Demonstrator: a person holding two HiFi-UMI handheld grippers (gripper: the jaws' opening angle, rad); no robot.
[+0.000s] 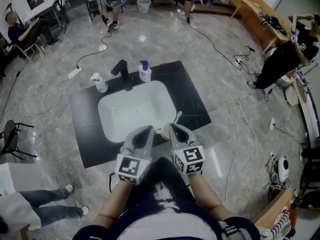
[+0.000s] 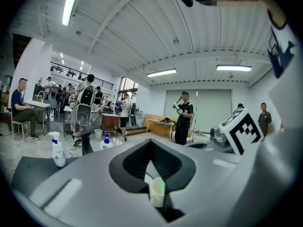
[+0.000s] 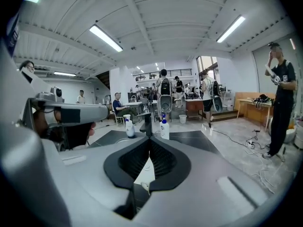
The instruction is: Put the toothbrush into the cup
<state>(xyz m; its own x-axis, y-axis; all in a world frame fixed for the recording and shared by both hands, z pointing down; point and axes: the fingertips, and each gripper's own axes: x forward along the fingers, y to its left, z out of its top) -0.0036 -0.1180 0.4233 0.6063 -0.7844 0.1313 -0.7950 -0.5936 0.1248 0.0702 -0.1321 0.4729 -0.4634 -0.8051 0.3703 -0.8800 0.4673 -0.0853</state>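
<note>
- Black countertop (image 1: 192,91) stands alone on a grey marbled floor (image 1: 50,99); a white sink (image 1: 114,124) is sunk into it
- At the far rim of the sink: black faucet (image 1: 122,74), spray bottle (image 1: 100,83) to its left, blue-topped pump bottle (image 1: 145,72) to its right
- Cup (image 1: 163,132) sits at the near rim of the sink, between the two tongs; toothbrush (image 1: 177,117) stands in it, its upper end leaning out over the counter
- Left gripper (image 1: 148,130): tips meet; the cup shows through the gap behind them; probably under the jaws rather than pinched, but contact is unclear from its own view
- Right gripper (image 1: 174,129): jaws closed on nothing, just beside the cup; white basin shows through the gap
- Room: open hall; cables (image 1: 216,46) trail across the floor; a pale bucket (image 1: 143,5) at the far side; a dark chair (image 1: 10,134) at left; people sit and stand around tables at the edges; strip lights (image 3: 105,38) run along a white beamed ceiling
</note>
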